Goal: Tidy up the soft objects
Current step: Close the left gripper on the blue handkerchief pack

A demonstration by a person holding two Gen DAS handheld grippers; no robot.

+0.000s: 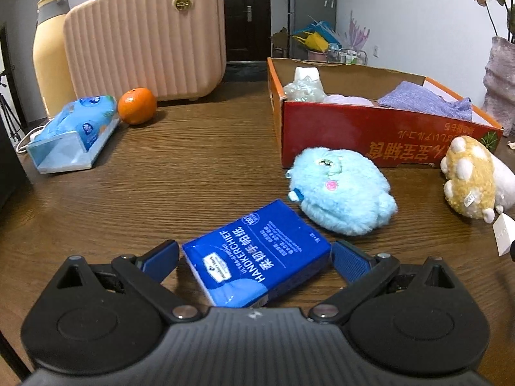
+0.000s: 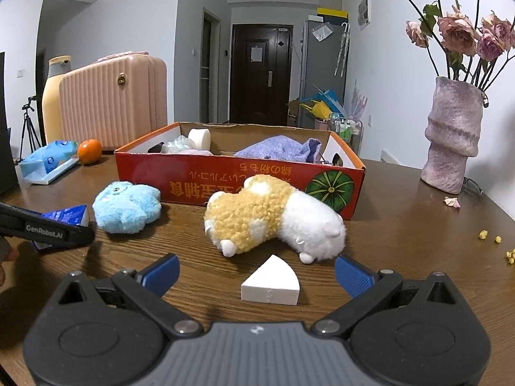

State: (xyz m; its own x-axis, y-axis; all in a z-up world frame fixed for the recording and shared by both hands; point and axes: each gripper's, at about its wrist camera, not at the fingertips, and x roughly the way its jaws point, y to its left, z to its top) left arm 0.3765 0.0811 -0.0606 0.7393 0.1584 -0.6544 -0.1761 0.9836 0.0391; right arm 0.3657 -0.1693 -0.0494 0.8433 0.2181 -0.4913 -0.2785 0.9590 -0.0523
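A blue handkerchief pack (image 1: 257,257) lies flat on the wooden table (image 1: 180,173), between the fingers of my left gripper (image 1: 256,255). That gripper is open, with its blue pads close beside the pack's two sides. Just beyond the pack lies a light blue plush (image 1: 344,189), and a yellow and white plush (image 2: 273,222) rests in front of the red cardboard box (image 2: 225,183). My right gripper (image 2: 257,271) is open, with a white wedge sponge (image 2: 272,284) on the table between its fingers and clear of both. The box holds a purple cloth (image 2: 280,152) and other soft items.
A pink ribbed case (image 1: 148,35), a yellow bottle (image 1: 51,54), an orange (image 1: 136,105) and a blue tissue pack in a tray (image 1: 74,132) stand at the back left. A vase with flowers (image 2: 450,135) is at the right. Small yellow crumbs (image 2: 497,244) lie near it.
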